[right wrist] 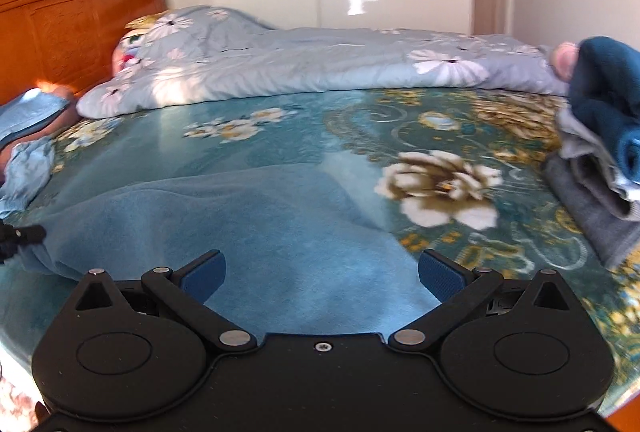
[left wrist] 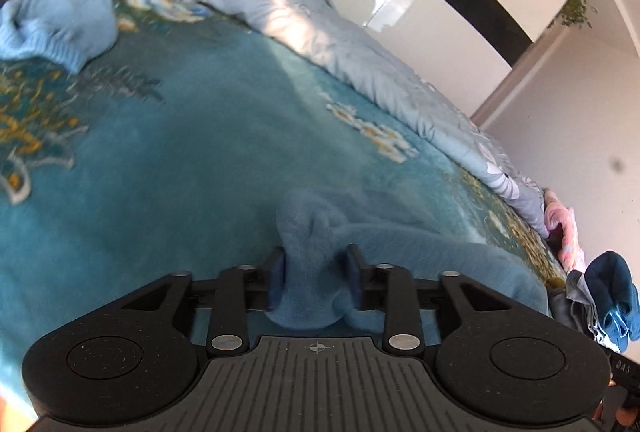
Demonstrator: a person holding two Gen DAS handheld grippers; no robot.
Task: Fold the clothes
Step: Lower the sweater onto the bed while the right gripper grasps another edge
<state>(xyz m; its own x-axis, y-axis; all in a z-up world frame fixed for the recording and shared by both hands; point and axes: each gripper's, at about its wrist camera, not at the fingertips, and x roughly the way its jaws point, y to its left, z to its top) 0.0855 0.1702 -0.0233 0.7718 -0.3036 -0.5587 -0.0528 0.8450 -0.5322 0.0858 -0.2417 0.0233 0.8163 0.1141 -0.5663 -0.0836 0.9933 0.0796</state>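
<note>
A soft blue garment [left wrist: 400, 252] lies rumpled on the teal flowered bedspread [left wrist: 160, 151]. A bunched fold of it rises between the jaws of my left gripper [left wrist: 315, 272]. The jaws stand a little apart: the fold leans on the left pad, and a thin gap shows at the right pad. In the right wrist view the same garment [right wrist: 240, 216] spreads flat across the bed. My right gripper [right wrist: 322, 272] hovers over its near edge, wide open, with nothing between its fingers.
A light blue knitted sweater [left wrist: 60, 19] lies near the pillows. A pale floral quilt [right wrist: 300, 63] runs along the far side of the bed. A stack of folded clothes [right wrist: 600, 159] sits at the right edge. The orange headboard [right wrist: 72, 27] is on the left.
</note>
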